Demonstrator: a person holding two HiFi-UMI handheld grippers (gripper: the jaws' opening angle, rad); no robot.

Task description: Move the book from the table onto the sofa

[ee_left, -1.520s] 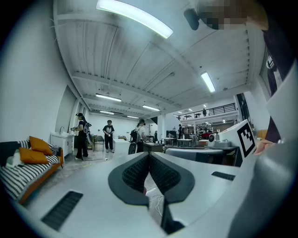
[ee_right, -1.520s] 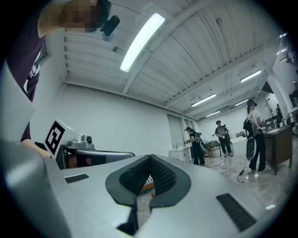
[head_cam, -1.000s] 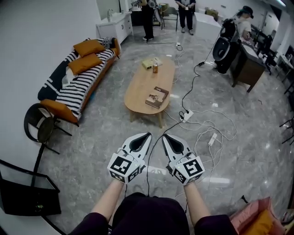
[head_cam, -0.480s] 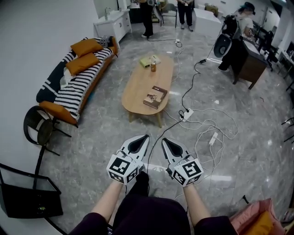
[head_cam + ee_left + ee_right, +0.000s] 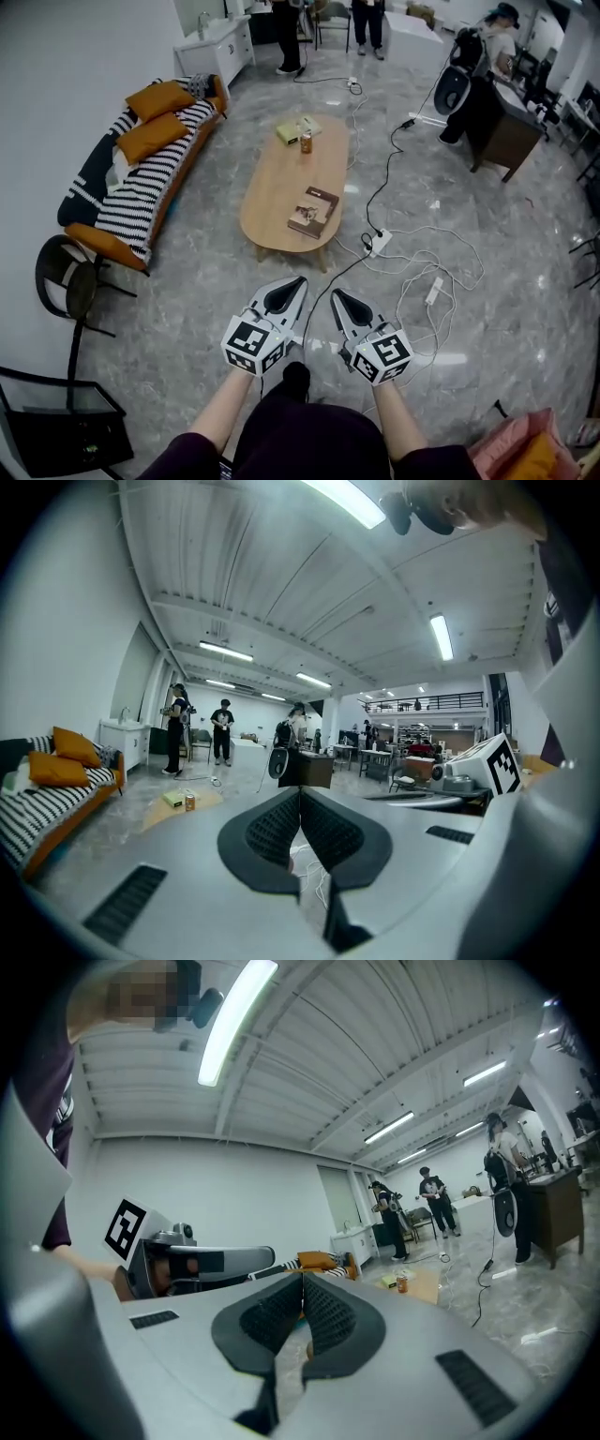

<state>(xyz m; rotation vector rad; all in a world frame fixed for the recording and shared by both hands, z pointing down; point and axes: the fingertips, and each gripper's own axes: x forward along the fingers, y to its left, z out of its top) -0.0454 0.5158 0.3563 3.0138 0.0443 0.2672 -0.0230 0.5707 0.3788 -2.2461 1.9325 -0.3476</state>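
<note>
While the book [image 5: 314,210] lies on the oval coffee table's [image 5: 277,178] near end, apart from the striped sofa [image 5: 131,183], I hold the left gripper [image 5: 299,279] and right gripper [image 5: 335,293] over the floor, both with jaws closed on nothing.

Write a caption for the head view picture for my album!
The left gripper and right gripper, both shut, point toward the book on the wooden table near the striped sofa.

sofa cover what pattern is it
Black and white stripes on the sofa, best seen in the head view.
</note>
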